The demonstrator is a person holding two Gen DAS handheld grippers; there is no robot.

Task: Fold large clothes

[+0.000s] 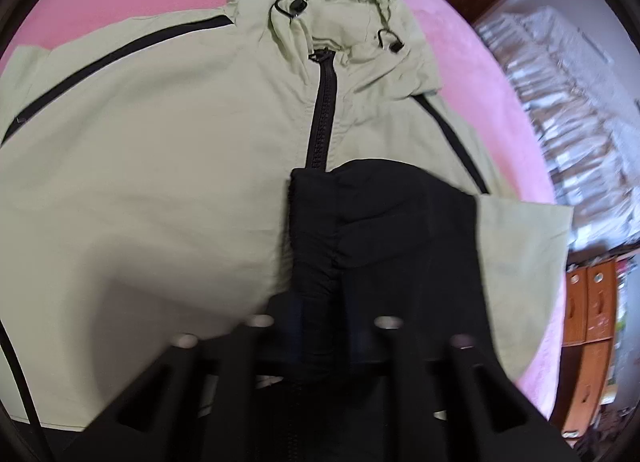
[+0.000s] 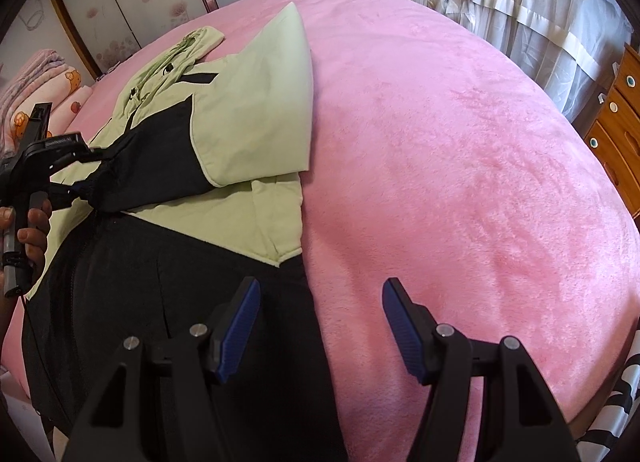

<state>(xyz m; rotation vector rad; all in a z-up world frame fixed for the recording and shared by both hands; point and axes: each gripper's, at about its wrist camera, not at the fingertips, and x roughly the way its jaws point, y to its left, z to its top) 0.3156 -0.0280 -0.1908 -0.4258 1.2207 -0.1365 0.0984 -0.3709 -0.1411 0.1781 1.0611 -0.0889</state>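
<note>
Folding the sleeve in: left gripper is clamped on the black cuff over the hooded jacket on the pink bed; right gripper gapes empty. Next, probably lay it flat.

Both grippers are built of black angular arms with silver screws; the right gripper is fitted with blue ribbed pads — the left gripper is black throughout.

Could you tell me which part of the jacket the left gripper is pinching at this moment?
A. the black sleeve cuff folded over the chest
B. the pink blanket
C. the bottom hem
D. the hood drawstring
A: the left gripper is closed on the black sleeve cuff, which lies over the green jacket.
</note>
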